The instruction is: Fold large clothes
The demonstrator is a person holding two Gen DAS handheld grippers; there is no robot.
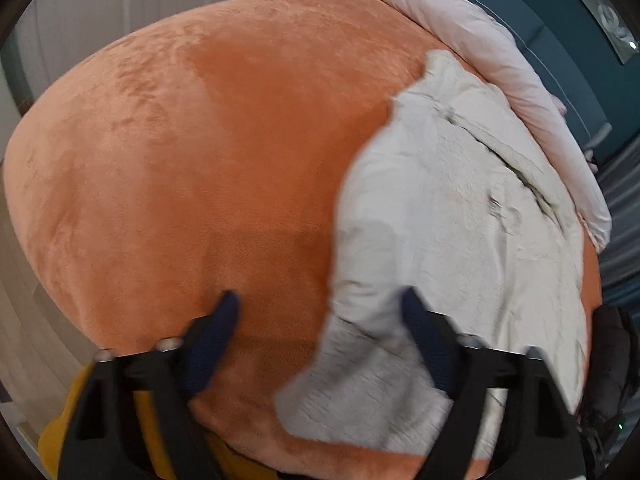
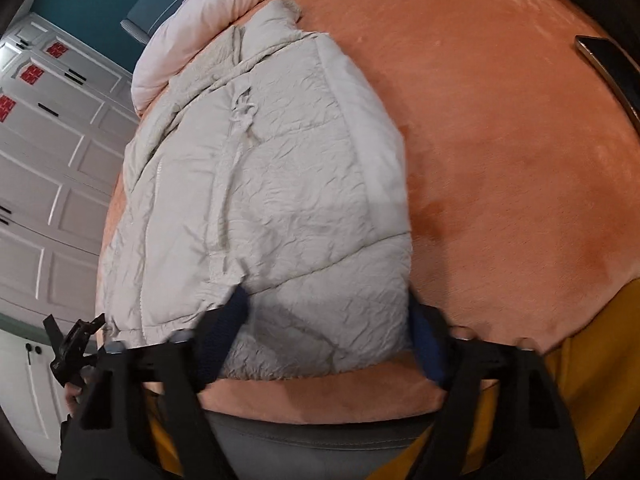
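The puffy white jacket [image 2: 256, 200] lies flat near the front edge of the orange bed [image 1: 180, 160], so it is easy to fold, and the left gripper [image 1: 320, 320] and right gripper [image 2: 328, 312] both hang over its bottom edge, half open, holding nothing.

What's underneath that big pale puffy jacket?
The pale puffy jacket lies on an orange plush blanket that spreads out around it. At its far end sits a rolled pinkish-white duvet. Whatever is under the jacket's middle is covered.
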